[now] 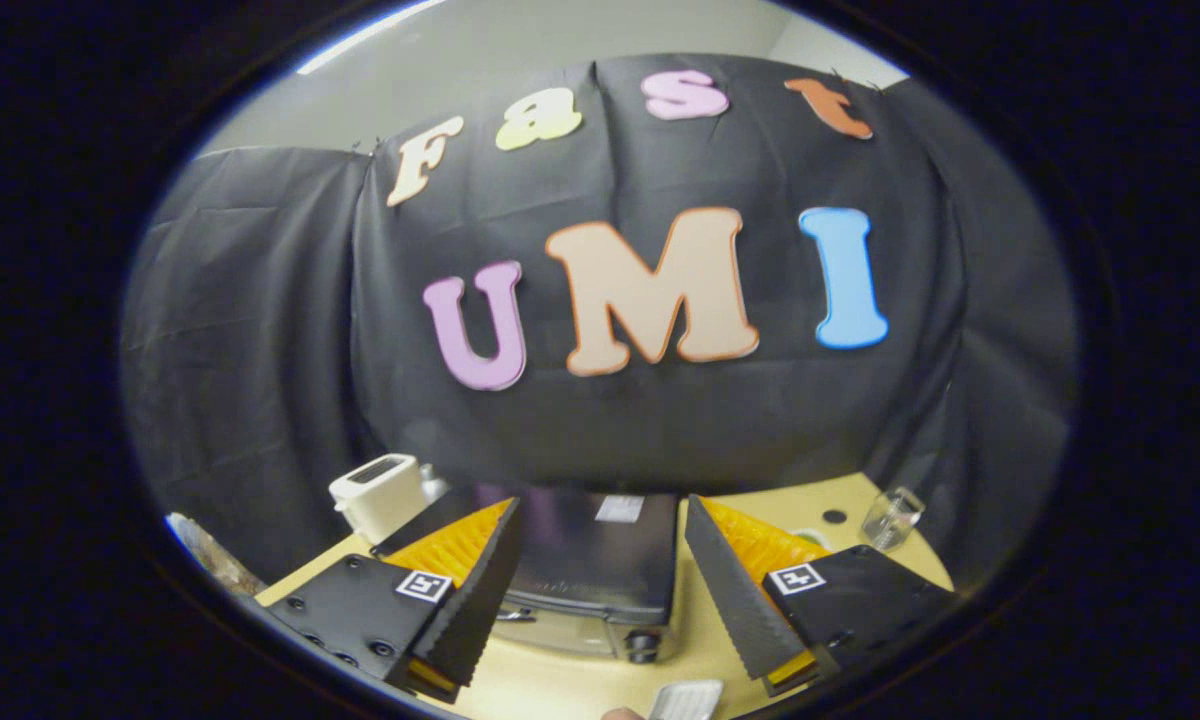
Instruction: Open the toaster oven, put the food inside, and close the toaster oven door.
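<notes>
Hovering high over the toaster oven [600, 560], the gripper [600, 640] spreads its fingers wide with nothing between them, framing the oven's top; door state hidden.

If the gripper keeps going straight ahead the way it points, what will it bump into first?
Probably the black toaster oven. It sits between and just beyond the open gripper fingers, on the table. Depth is hard to judge, so the fingers might instead pass above it.
</notes>
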Demonstrator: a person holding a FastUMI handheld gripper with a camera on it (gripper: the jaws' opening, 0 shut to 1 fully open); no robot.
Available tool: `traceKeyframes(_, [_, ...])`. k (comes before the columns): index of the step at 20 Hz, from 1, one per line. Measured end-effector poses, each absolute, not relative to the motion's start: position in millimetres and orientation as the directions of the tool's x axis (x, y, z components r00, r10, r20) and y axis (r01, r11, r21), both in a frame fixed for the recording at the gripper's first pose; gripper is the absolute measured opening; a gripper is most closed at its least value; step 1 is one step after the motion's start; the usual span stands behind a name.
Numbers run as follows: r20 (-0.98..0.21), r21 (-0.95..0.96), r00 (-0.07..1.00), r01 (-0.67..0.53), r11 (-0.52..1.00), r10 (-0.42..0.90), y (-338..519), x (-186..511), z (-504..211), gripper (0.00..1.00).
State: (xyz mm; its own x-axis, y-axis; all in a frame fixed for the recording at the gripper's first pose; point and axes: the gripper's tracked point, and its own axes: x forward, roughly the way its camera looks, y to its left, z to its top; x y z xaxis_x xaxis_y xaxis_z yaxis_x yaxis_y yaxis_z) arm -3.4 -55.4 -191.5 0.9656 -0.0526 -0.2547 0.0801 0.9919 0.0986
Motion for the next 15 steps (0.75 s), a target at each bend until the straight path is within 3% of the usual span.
traceKeyframes(8, [-0.040,0.035,0.982,0.187,0.982,-0.185,-145.3,-4.3,-75.2,0.99])
traceKeyframes(15, [0.011,-0.007,0.971,0.239,0.971,-0.239,-205.3,-25.2,-59.8,0.99])
